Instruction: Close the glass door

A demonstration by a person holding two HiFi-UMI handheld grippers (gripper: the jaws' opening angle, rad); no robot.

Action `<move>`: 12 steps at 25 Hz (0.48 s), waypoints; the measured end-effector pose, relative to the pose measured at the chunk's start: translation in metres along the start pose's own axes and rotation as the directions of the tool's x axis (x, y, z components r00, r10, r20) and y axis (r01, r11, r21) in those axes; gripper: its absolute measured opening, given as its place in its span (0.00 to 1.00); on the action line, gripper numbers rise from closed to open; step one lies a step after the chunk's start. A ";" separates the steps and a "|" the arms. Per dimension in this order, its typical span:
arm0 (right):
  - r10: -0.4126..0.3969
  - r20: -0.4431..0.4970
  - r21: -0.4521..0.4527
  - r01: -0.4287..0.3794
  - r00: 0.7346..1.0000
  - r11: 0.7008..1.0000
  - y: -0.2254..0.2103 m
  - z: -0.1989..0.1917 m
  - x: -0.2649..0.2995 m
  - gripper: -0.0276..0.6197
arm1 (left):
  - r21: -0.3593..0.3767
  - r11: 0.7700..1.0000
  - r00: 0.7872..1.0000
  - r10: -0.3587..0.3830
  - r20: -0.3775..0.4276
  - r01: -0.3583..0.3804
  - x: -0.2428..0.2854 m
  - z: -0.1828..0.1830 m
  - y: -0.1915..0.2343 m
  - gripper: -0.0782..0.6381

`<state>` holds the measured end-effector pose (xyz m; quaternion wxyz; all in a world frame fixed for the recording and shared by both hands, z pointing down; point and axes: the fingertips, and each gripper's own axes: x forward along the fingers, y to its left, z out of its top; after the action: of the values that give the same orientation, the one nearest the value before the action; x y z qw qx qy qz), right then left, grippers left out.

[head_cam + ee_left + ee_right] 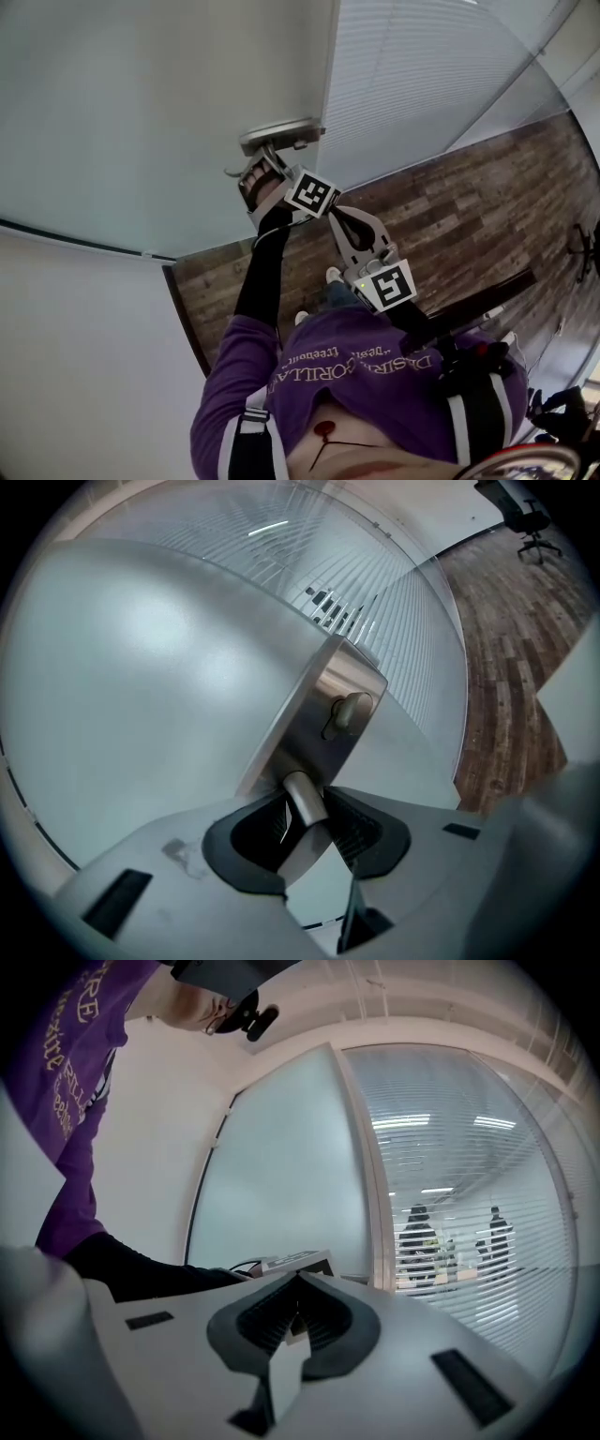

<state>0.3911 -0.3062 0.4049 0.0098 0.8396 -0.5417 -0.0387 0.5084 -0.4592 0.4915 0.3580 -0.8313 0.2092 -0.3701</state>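
Filling the head view's upper left, the frosted glass door bears a lock plate at its edge. From the plate the handle runs lengthwise between the left gripper's clamping jaws, a grip only the left gripper view shows. Below the plate, the right gripper is pinched together, empty.

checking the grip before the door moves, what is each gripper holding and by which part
The left gripper clamps the door handle by its lever bar. The right gripper is shut and holds nothing.
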 end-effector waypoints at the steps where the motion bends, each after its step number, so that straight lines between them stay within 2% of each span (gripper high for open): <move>1: -0.001 0.004 -0.004 0.001 1.000 1.000 -0.005 0.001 0.000 0.04 | -0.004 1.000 1.000 0.008 -0.009 -0.008 0.001 -0.001 0.002 0.27; 5: -0.002 -0.011 -0.001 0.002 1.000 1.000 -0.022 -0.007 -0.005 0.04 | 0.056 0.993 0.993 0.103 -0.053 -0.100 0.005 -0.009 0.015 0.27; 12: 0.057 0.000 -0.006 -0.057 0.998 0.998 -0.035 -0.016 -0.011 0.04 | 0.046 0.990 0.987 0.139 -0.076 -0.136 0.012 -0.013 0.017 0.27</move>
<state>0.4201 -0.2820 0.4194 0.0134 0.8238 -0.5652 -0.0403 0.5049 -0.4839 0.4902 0.3911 -0.7922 0.2725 -0.3811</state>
